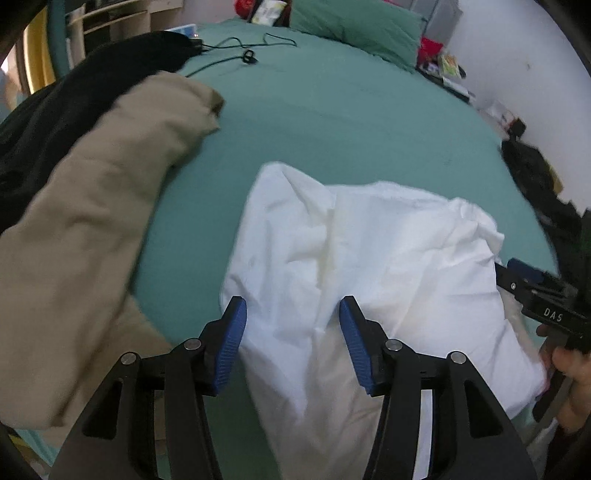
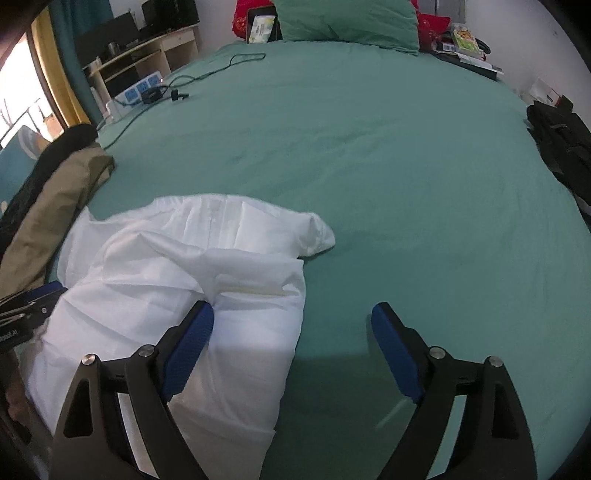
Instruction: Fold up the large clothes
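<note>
Wide bed under a teal cotton sheet [image 2: 369, 155], filling both views, with a matching teal pillow [image 2: 343, 18] at the far end. Along the left side, a heap of dark and tan khaki clothing [image 1: 92, 192], unfolded by the look of it and probably waiting. Near the front edge, a white thin-fabric garment [image 1: 351, 266], bunched into a rough rectangle: layers doubled over, one loose flap sticking out at the far right corner, deep creases throughout. Judged partly folded, with smoothing and at least one more fold left. Left gripper [image 1: 293, 343]: blue pads apart, white cloth lying between them but not pinched, holding nothing. Right gripper [image 2: 293, 354]: spread wide, one pad over the garment's edge, the other over bare sheet, empty. Thin black cable [image 2: 207, 70] far off near the pillow.
</note>
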`<state>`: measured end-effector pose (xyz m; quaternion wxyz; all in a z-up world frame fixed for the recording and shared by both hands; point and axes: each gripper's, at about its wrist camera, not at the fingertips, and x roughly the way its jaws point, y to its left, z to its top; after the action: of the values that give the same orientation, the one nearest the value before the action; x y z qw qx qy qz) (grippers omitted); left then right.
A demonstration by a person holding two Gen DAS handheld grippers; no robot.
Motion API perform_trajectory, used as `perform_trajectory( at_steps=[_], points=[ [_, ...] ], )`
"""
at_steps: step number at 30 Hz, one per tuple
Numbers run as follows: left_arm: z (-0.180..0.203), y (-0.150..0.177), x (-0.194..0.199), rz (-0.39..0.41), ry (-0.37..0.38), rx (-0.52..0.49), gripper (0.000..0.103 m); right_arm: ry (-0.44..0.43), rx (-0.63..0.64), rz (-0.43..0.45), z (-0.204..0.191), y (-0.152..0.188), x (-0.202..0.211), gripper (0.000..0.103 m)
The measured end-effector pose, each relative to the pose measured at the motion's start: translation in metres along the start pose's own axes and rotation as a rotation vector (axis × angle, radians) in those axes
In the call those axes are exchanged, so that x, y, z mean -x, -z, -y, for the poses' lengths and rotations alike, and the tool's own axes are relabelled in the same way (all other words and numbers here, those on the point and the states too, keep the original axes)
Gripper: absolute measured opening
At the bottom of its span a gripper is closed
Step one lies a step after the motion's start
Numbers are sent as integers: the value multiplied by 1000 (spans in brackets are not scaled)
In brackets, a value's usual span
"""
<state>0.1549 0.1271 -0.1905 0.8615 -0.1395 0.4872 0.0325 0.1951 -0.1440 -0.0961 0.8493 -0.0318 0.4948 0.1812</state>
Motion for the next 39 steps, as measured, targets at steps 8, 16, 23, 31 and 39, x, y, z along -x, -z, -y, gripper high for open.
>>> perform_trajectory(
  at_steps=[8,16,23,31,39],
  points=[
    [-43,-4,9,17,74,141,61,-31,-67,68,23,22,47,86],
    [-28,3,-27,-129,416,202,69,-84,-125,24,31,36,33,86],
    [-17,6,-38,-169,579,254,69,-61,-43,0,12,32,13,86],
    [23,12,-36,-178,442,65,72,-56,-5,-3,6,26,6,86],
    [44,8,-26,-68,209,-75,72,-88,-54,13,14,27,23,86]
  ],
)
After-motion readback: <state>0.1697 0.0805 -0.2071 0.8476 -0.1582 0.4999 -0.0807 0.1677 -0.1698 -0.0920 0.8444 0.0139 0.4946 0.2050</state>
